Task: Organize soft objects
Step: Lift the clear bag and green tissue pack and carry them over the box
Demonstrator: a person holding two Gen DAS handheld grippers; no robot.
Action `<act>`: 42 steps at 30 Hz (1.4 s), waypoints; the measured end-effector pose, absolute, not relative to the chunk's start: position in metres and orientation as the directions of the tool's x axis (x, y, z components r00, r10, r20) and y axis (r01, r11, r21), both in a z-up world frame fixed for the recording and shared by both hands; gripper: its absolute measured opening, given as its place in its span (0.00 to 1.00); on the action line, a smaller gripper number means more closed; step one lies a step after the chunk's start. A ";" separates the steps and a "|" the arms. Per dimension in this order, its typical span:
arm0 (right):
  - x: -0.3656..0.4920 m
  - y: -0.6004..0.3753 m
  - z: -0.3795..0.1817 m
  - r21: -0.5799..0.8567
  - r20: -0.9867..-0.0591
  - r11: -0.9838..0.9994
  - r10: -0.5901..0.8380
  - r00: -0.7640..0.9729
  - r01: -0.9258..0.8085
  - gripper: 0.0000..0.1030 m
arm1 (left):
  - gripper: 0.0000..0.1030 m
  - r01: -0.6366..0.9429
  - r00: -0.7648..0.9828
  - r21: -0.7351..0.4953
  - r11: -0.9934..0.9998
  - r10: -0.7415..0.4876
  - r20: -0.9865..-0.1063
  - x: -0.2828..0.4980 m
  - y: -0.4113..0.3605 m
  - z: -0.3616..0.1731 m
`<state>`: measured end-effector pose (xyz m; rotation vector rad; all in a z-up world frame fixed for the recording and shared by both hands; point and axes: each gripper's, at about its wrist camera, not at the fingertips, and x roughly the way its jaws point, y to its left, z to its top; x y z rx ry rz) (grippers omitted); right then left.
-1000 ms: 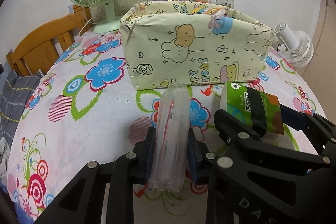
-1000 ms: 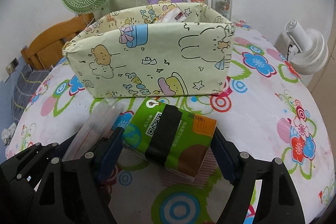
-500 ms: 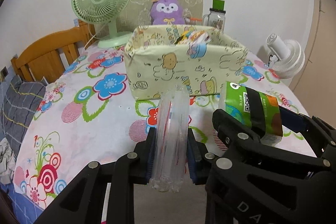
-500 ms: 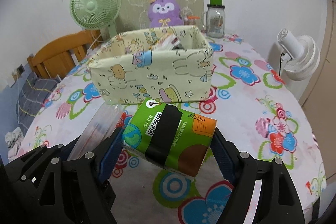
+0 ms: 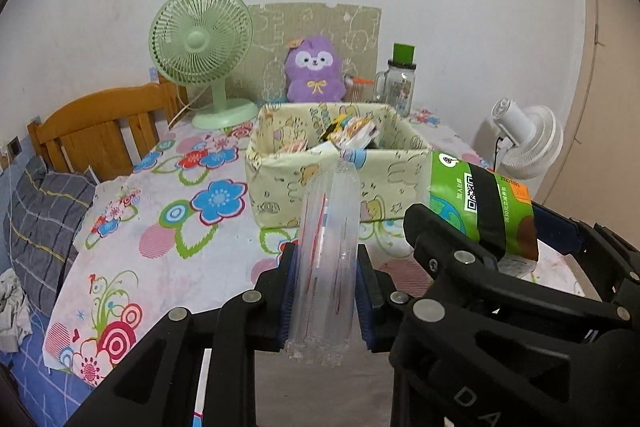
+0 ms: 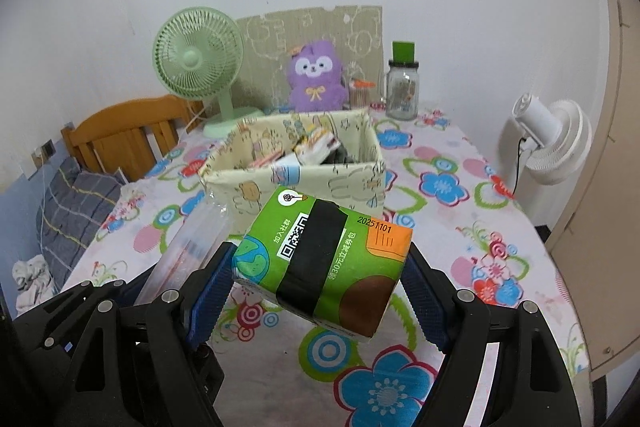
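Note:
My left gripper (image 5: 326, 291) is shut on a clear plastic pack (image 5: 326, 259) and holds it above the table's near edge. My right gripper (image 6: 320, 279) is shut on a green tissue pack (image 6: 324, 263) with a black band; the pack also shows in the left wrist view (image 5: 480, 207). Both are held side by side, the clear pack (image 6: 188, 247) to the left of the tissue pack. A pale yellow cartoon-print fabric box (image 5: 336, 183) stands on the table beyond them, open-topped, with several soft packets inside; it also shows in the right wrist view (image 6: 296, 183).
A floral tablecloth (image 6: 460, 227) covers the table. At the back stand a green fan (image 5: 200, 47), a purple plush (image 5: 316, 71) and a glass jar (image 5: 400, 87). A white fan (image 6: 552, 143) is at the right. A wooden headboard (image 5: 100, 131) and bedding lie left.
Both grippers have risen and drawn back from the fabric box with their packs still held. The box now looks smaller and its inside shows.

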<state>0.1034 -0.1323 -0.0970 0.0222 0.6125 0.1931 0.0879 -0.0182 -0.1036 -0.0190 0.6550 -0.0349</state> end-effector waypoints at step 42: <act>0.153 -0.127 -0.018 0.066 -0.489 0.983 0.183 0.853 -0.173 0.80 | 0.25 0.020 0.847 -0.029 0.999 -0.032 -0.531 0.143 -0.014 -0.031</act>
